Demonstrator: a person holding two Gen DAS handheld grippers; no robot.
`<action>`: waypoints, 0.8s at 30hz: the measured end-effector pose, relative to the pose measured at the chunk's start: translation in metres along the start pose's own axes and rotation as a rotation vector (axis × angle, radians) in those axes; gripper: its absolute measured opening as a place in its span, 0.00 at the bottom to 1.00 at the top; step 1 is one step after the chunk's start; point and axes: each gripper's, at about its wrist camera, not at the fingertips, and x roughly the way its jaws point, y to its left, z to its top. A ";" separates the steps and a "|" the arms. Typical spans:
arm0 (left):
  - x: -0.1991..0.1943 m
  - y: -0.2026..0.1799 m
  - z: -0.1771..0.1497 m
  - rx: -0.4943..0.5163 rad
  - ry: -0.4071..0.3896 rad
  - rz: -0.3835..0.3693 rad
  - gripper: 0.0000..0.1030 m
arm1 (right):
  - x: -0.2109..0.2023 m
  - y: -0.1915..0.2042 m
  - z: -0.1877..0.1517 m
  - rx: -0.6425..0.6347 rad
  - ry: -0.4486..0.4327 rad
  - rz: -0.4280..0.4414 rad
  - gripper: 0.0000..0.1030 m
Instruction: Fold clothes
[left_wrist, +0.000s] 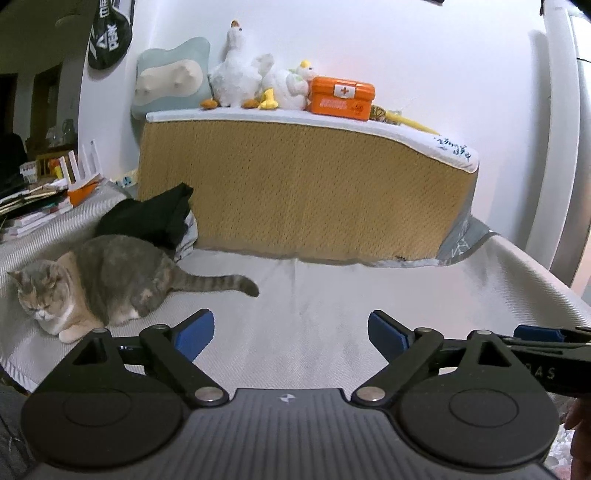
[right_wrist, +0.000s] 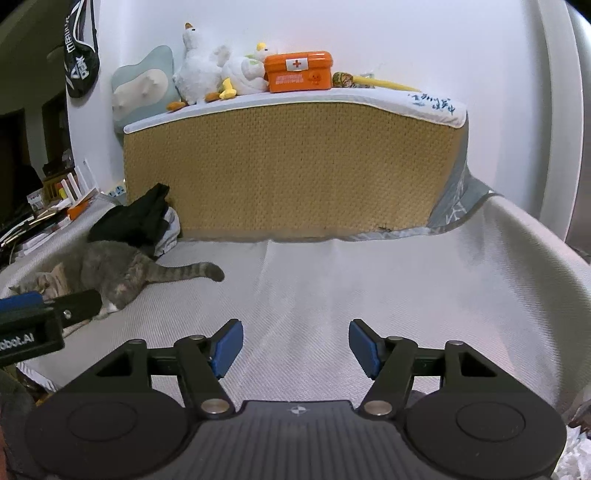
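Against woven mattress side (left_wrist: 295, 192), crumpled black clothes (left_wrist: 155, 218); ribbed bedcover (left_wrist: 314, 306).

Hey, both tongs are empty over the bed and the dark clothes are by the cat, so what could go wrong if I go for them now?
1. The cat lies right in front of the dark clothes pile, so reaching in could bump or startle it.
2. The pile rests partly against the cat's back; pulling a garment might drag across it.
3. The left tongs and right tongs are open and close together, so they may collide.
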 end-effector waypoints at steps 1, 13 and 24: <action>-0.002 -0.001 0.000 0.001 -0.001 -0.004 0.93 | -0.002 0.000 0.000 -0.003 -0.002 -0.001 0.65; -0.023 -0.009 -0.001 0.036 0.012 -0.022 1.00 | -0.026 0.000 -0.004 -0.004 -0.008 0.007 0.67; -0.029 -0.004 -0.008 0.020 0.090 -0.011 1.00 | -0.046 0.007 -0.005 -0.024 -0.033 0.000 0.71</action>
